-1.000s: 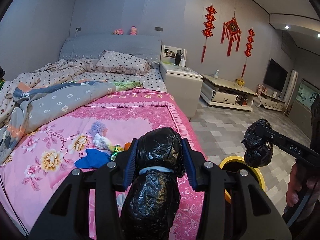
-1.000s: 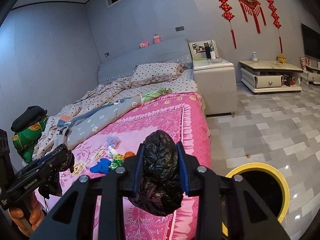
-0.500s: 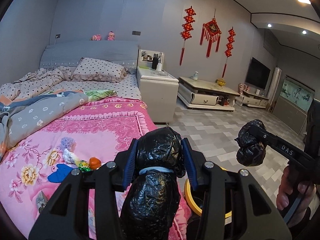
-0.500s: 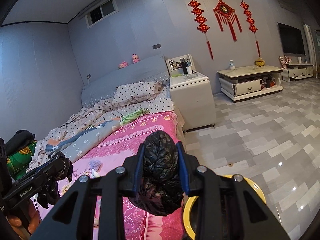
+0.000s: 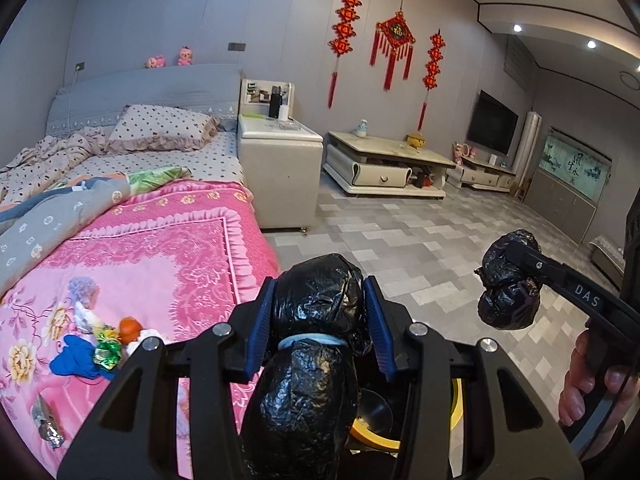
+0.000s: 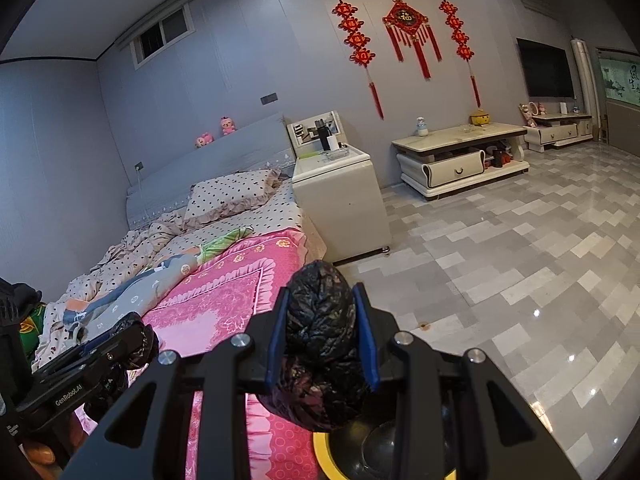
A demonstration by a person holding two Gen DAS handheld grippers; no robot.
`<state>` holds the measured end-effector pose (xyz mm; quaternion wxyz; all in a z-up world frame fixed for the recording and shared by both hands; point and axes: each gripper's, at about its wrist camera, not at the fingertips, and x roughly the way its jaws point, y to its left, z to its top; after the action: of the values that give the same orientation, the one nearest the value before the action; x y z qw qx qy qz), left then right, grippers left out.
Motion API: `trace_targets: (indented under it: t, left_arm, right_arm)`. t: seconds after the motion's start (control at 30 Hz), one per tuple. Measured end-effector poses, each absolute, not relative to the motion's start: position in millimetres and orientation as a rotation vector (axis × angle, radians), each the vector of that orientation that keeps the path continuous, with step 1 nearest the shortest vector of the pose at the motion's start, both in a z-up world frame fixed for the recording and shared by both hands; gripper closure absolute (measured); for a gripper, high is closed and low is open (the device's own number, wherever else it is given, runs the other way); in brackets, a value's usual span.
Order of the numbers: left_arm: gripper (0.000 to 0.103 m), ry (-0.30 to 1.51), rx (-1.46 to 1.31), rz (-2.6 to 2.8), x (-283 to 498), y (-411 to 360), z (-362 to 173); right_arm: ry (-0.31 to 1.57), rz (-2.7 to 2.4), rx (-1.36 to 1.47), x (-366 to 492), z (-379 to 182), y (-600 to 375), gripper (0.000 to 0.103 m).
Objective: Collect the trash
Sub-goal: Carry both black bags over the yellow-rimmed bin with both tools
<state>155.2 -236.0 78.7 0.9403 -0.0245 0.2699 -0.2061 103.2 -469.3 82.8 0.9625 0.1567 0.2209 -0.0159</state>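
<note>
Left wrist view: the left gripper (image 5: 320,320) pinches a black bag (image 5: 316,344) between its blue pads (image 5: 260,332). This bag is long, its axis running along the fingers, one knotted end pointing forward past the fingertips and the fatter end back toward the camera; a pale band (image 5: 310,342) cinches its middle. Under it shows the yellow rim of a bin (image 5: 456,400), beside the pink bed (image 5: 160,248).

To the right, the right gripper (image 5: 516,268) is clamped on a second bag (image 5: 508,292), which hangs below its fingers over the tiled floor (image 5: 420,248).

Right wrist view: the second bag (image 6: 322,344) sits squeezed between the right gripper (image 6: 322,332) pads, egg-shaped, narrow end forward, bulk sagging under the fingers above the bin (image 6: 324,452). The left gripper (image 6: 132,340) shows at lower left, over the bed edge, its bag mostly hidden
</note>
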Motion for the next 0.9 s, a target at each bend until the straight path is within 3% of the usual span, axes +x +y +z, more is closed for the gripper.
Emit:
trace_targets:
  t: [0.9]
  left_arm:
    - [0.061, 0.873, 0.029, -0.543, 229.7, -356.5, -73.1]
  right_arm:
    - [0.687, -0.208, 0.416, 152.2, -28.0, -536.5, 0.073]
